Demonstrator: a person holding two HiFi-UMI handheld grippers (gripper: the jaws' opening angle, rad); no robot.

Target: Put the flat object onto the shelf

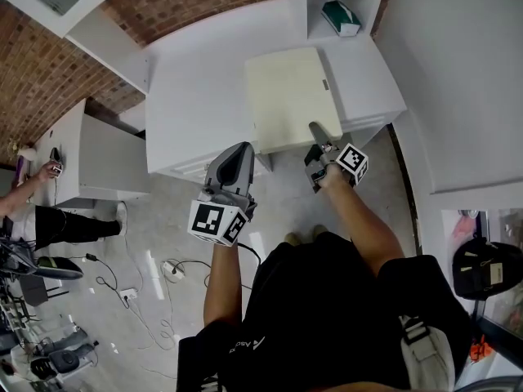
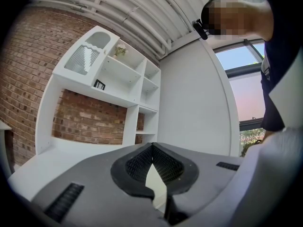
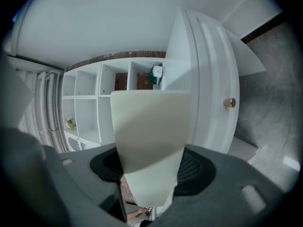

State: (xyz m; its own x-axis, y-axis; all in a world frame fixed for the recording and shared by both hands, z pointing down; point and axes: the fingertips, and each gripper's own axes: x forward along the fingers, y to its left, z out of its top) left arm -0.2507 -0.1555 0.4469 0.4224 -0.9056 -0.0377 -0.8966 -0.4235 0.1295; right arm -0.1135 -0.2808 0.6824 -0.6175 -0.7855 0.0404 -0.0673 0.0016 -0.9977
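Flat board (image 1: 290,96) — near edge hidden, clamped in right gripper (image 1: 315,131), left gripper (image 1: 238,158) closed, empty.

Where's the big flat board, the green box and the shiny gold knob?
board (image 1: 290,96), head view, middle of its top face.
green box (image 1: 339,16), head view, middle of its green side.
gold knob (image 3: 229,102), right gripper view, its round front.

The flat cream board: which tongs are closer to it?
Right. The right tongs are clamped on the near edge of the board. The left tongs hang closed by its near left corner, holding nothing.
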